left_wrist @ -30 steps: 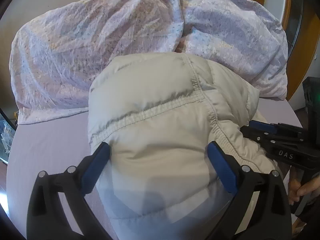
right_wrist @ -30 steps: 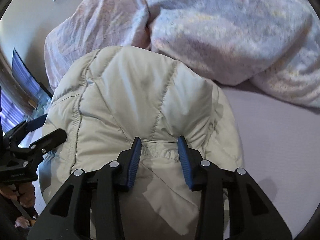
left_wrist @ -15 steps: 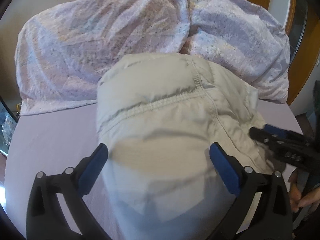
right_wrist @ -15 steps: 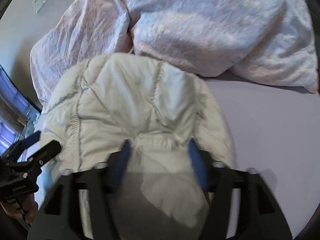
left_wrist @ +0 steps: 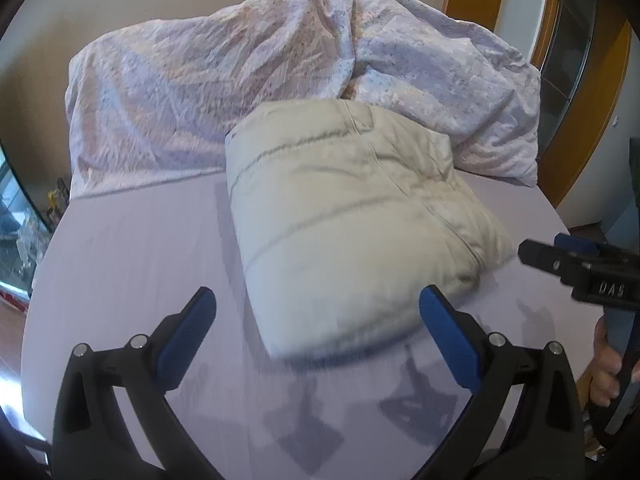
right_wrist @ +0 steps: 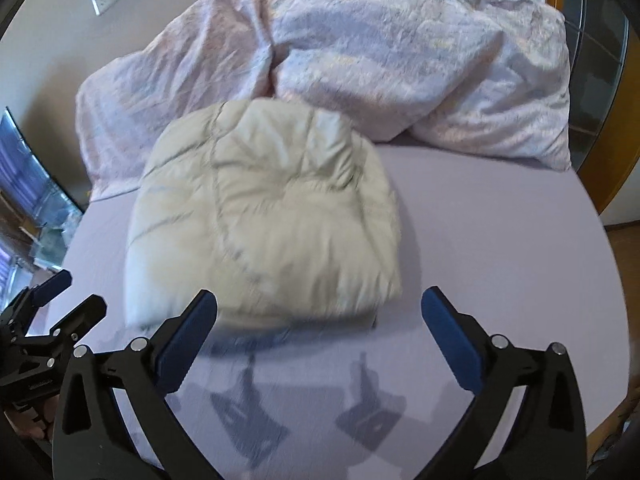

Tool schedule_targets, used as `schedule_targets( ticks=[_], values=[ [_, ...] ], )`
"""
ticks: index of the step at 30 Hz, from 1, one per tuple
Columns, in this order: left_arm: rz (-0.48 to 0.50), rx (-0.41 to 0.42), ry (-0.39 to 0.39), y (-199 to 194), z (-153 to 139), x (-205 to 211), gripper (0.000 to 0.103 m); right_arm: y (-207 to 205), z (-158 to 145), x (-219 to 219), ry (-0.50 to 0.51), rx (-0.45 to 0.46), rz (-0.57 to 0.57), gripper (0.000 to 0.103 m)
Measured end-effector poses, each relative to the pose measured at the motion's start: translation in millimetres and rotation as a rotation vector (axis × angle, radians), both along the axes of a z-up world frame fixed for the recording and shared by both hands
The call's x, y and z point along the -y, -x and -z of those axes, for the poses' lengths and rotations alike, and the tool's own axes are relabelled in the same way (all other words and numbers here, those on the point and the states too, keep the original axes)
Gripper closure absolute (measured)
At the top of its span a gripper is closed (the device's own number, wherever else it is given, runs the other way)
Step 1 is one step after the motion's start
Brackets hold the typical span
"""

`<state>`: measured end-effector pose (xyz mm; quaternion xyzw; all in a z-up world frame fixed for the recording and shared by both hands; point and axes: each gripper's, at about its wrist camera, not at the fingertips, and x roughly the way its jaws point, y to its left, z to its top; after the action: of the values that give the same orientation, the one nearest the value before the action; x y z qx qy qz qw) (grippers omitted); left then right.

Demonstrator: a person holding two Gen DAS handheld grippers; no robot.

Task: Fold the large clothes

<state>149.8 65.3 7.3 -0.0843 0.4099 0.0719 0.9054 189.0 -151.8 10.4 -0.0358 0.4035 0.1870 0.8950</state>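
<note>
The cream puffer jacket (left_wrist: 352, 224) lies folded into a compact bundle on the lilac bed sheet (left_wrist: 132, 264), its far edge against the crumpled floral duvet (left_wrist: 224, 92). The left gripper (left_wrist: 318, 322) hangs above the sheet, jaws wide apart and empty. The right gripper (right_wrist: 320, 320) is opening its jaws, nothing between them, clear of the jacket's near edge

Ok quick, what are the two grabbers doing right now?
Left gripper: open, holding nothing; the jacket lies ahead of it.
Right gripper: jaws opening, nothing between them.
</note>
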Motion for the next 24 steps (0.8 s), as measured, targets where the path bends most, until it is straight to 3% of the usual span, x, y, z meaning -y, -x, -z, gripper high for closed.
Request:
schedule_targets(
  ticks=[11,24],
  values=[
    [-0.026,-0.048,0.048,49,8,16,0.002,50,23,8,0.031,-0.044,0.032,0.001],
    [-0.032,-0.063,0.064,66,15,17,0.002,73,35,-2,0.043,-0.043,0.019,0.001]
  ],
)
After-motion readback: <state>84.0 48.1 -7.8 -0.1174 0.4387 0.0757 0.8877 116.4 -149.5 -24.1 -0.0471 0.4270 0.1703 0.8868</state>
